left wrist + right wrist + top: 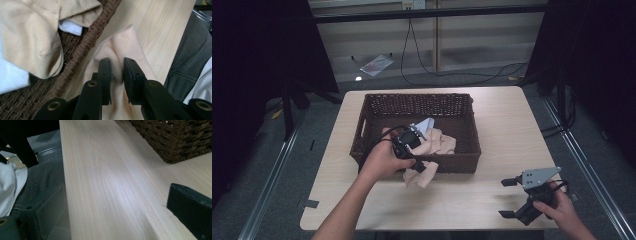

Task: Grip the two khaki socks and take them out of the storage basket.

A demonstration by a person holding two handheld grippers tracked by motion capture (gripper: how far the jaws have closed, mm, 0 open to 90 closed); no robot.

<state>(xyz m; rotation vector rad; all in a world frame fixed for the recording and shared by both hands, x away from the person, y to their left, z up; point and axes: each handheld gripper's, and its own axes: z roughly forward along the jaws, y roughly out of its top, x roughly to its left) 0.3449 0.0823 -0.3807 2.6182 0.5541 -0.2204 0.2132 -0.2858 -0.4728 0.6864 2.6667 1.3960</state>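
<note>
One peach cloth (117, 47) hangs over the near rim of a brown woven basket (419, 102), part of it inside and part draped outside onto the wooden table (507, 125); in the high view it sits at about 6 o'clock of the basket. The left gripper (117, 72) meets this cloth just outside the rim: its two black jaws stand a narrow gap apart with a raised fold of the fabric between them, and whether the pads press on that fold cannot be told. In the high view the left gripper and the left hand (384, 160) lie over the basket's near-left corner, at roughly 7 o'clock.

Inside the basket, the left gripper view shows a tan garment (32, 37) folded against the wall, a white ribbed piece (71, 27) beneath its edge, and a pale blue cloth (11, 77) at 9 o'clock of that view.

The right gripper (508, 198) rests on the table at 4 o'clock from the basket, well apart from it, jaws spread wide with bare wood between them, held by the right hand (562, 207).
</note>
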